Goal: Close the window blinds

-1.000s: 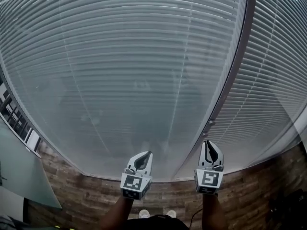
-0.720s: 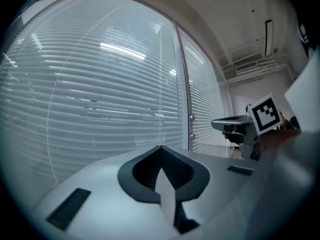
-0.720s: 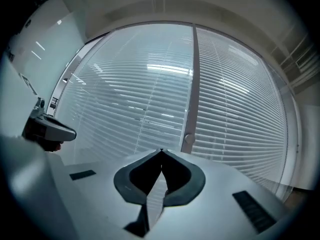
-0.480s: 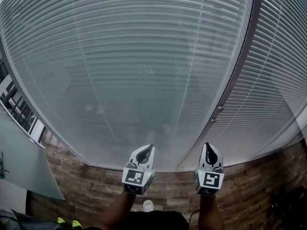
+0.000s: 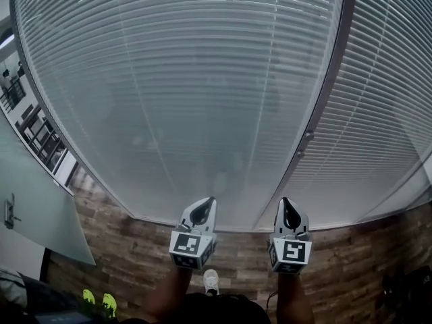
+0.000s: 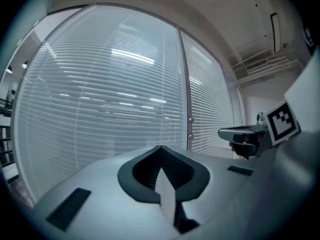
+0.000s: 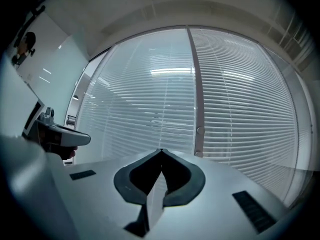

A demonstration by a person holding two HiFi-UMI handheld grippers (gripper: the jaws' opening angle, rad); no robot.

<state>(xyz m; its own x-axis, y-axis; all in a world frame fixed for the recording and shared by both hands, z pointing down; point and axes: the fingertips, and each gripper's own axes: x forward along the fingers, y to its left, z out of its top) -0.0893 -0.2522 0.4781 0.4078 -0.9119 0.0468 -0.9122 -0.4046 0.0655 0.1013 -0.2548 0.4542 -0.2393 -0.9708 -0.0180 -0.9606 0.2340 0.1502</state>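
Head view, blinds [image 5: 196, 93]: lowered over the whole window with the slats level. They fill the picture from 9 round through 12 to 3, and their foot meets the floor near 6.
Head view, window post [image 5: 322, 100]: dark, slanting from 12 down toward 6. It parts a wide panel of slats on the 9 side from a narrower one on the 3 side, and two small knobs [image 5: 307, 136] sit on it.
Head view, left gripper [image 5: 210, 201]: at 6, a little to the 7 side, pointing at the foot of the blinds with its marker cube toward the person.
Head view, right gripper [image 5: 285, 201]: at 6, a little to the 5 side, beside the left one and under the post's foot.
Head view, floor [image 5: 135, 255]: wood planks across the bottom. A white shoe [image 5: 210, 280] is at 6 between the forearms, and a glass panel [image 5: 34, 208] is at 8.
Left gripper view, left gripper [image 6: 161, 148]: jaws pressed together at the tips, with nothing between them. The blinds [image 6: 110, 94] are ahead at 12 and not touched, the window post [image 6: 184, 84] is at 1, and the right gripper [image 6: 245, 134] is at 3.
Right gripper view, right gripper [image 7: 161, 150]: jaws pressed together, pinching nothing. The blinds [image 7: 150, 99] are ahead at 12 and not touched, the window post [image 7: 197, 94] is just to the 1 side, and the left gripper [image 7: 57, 134] is at 9.
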